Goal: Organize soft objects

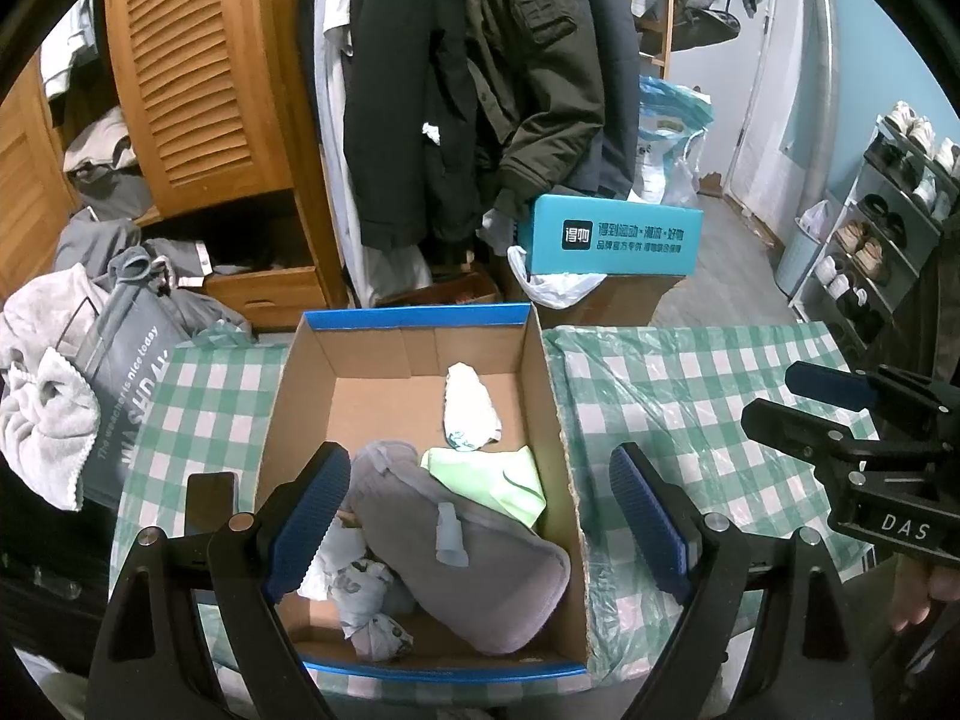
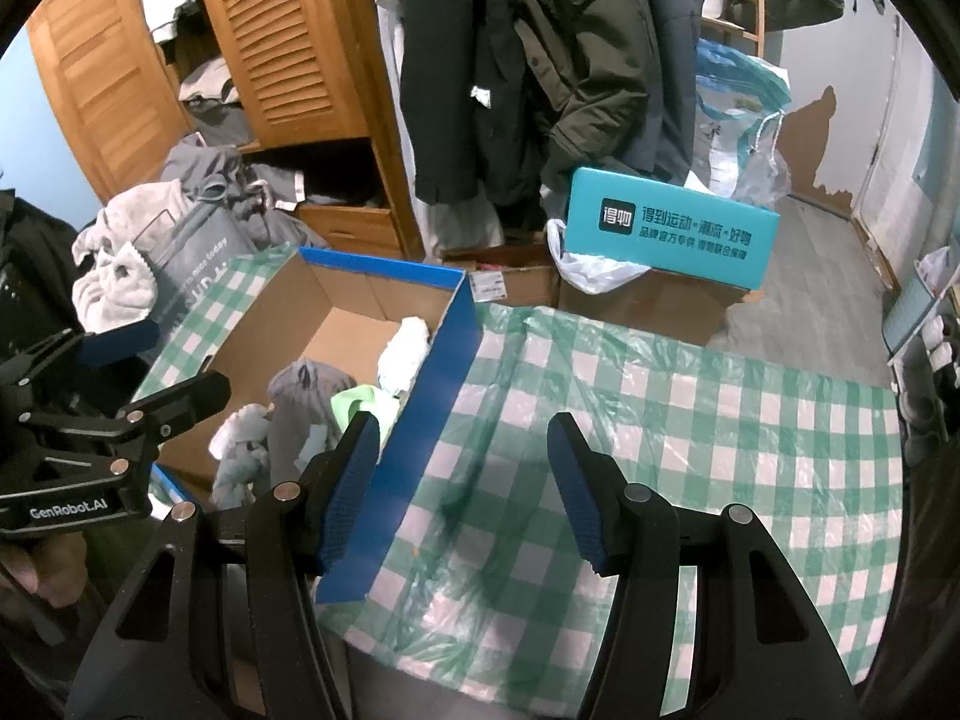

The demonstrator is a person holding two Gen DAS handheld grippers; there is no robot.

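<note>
hovering open left gripper (image 1: 480,516) over cardboard box (image 1: 555,396).

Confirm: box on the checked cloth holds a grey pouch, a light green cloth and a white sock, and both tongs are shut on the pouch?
Not quite. The left wrist view shows the left tongs open above the grey pouch, gripping nothing; the right tongs open over the checked cloth. The contents of the box are as stated.

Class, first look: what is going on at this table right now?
A person holds a gripper in each hand over a checked tablecloth. The left gripper hangs open above a cardboard box holding a grey cloth item, a green cloth and white pieces. The right gripper is open and empty beside the box.
</note>
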